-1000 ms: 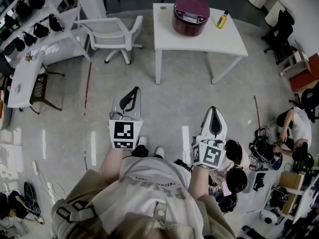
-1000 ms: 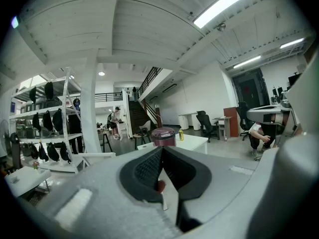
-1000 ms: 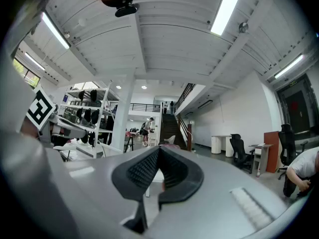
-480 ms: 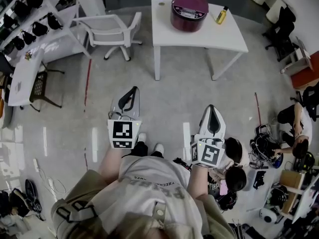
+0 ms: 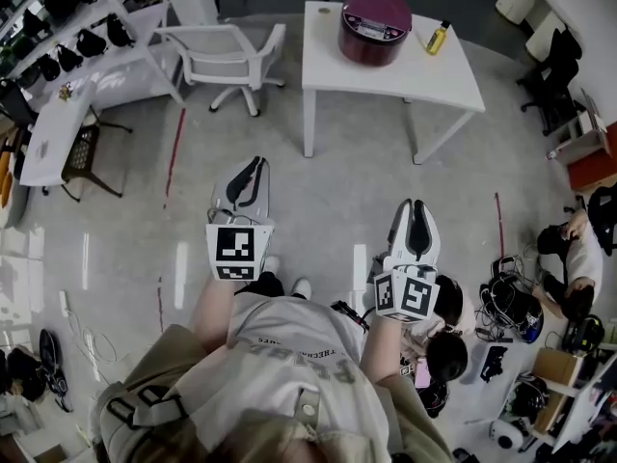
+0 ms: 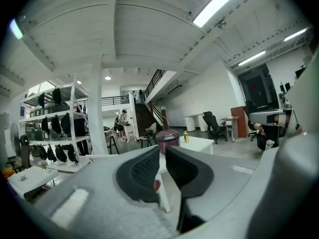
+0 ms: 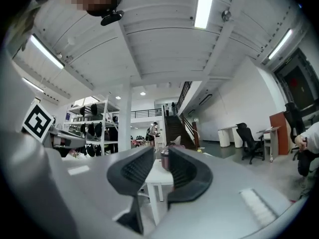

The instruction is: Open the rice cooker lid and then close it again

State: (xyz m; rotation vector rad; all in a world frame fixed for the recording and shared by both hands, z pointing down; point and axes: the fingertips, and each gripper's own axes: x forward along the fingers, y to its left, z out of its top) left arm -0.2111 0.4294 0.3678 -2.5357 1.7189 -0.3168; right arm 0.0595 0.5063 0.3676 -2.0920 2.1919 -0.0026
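Close in, the left tongs [image 5: 256, 166] sit pressed together with nothing in them. The right tongs [image 5: 415, 206] have just been easing apart to a narrow slit and are empty too. Far ahead, the round maroon rice cooker [image 5: 375, 25] stands closed on the white rectangular worktop [image 5: 333, 66], well apart from both. The parting looks like readying, and the approach is still to be made.
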